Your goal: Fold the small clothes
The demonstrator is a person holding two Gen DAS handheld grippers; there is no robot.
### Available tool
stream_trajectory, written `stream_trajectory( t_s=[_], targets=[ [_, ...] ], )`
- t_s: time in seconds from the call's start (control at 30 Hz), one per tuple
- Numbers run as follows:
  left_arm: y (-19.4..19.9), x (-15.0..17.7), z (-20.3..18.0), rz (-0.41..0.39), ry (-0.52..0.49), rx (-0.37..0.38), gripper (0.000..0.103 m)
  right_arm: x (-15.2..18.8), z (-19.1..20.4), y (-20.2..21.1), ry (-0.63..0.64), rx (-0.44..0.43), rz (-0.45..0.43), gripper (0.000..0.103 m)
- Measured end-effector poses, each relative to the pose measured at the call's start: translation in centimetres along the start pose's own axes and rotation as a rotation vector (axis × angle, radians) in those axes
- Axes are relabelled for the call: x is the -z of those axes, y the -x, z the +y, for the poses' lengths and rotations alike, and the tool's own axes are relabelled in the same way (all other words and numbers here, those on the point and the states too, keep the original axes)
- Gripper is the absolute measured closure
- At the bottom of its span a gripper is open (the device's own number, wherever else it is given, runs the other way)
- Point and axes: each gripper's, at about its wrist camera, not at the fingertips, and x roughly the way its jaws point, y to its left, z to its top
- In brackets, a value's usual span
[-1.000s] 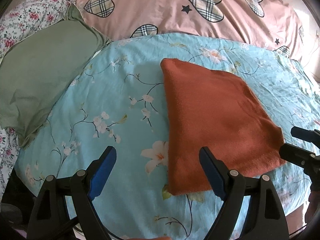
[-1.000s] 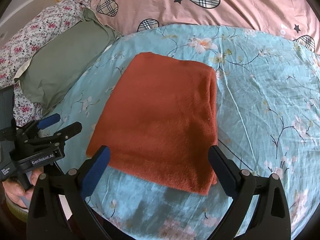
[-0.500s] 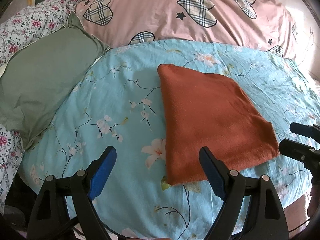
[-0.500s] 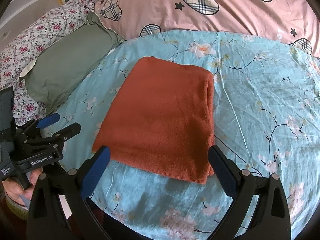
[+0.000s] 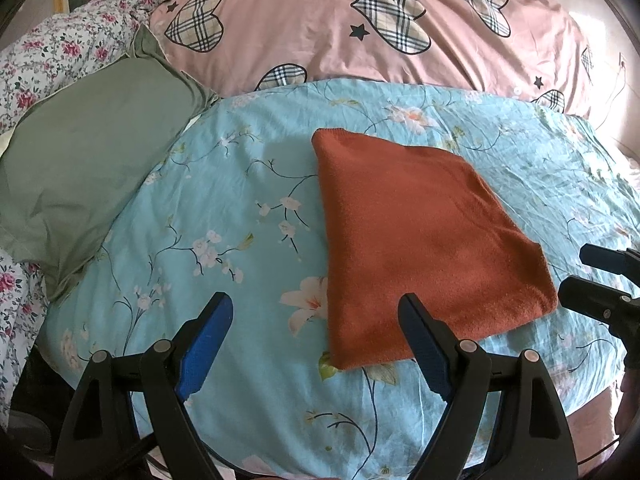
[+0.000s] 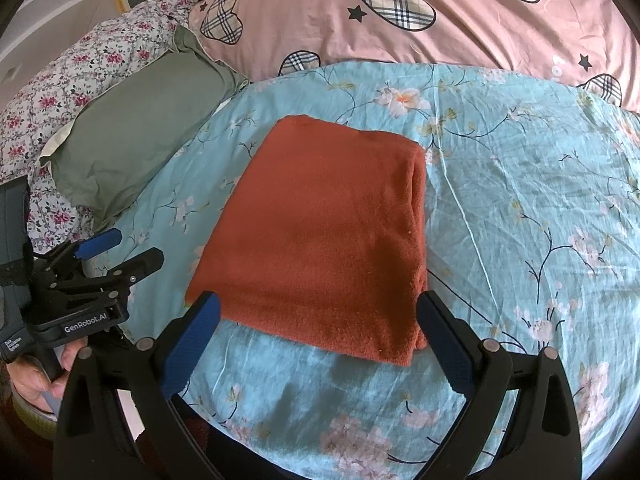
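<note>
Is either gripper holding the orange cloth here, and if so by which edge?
Nothing is held. Left gripper and right gripper are open above the bed; the folded orange cloth lies free.

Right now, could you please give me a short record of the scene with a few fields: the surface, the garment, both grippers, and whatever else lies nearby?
surface: bed with a blue floral sheet
garment: rust-orange cloth, folded into a flat rectangle, lying on the sheet
left gripper: open, holding nothing, off the near left corner of the cloth
right gripper: open, holding nothing, before the near edge of the cloth
nearby: green pillow left of the cloth; pink quilt with checked hearts behind it
</note>
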Motion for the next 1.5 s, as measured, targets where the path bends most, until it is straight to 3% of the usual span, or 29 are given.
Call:
stream_trajectory(
  t_s=[1.5],
  targets=[
    [-1.4,-0.1,-0.3,0.026,-0.010,-0.003,0.018,0.3,0.4,-1.1,-0.011,-0.003,0.023,0.005]
  ],
)
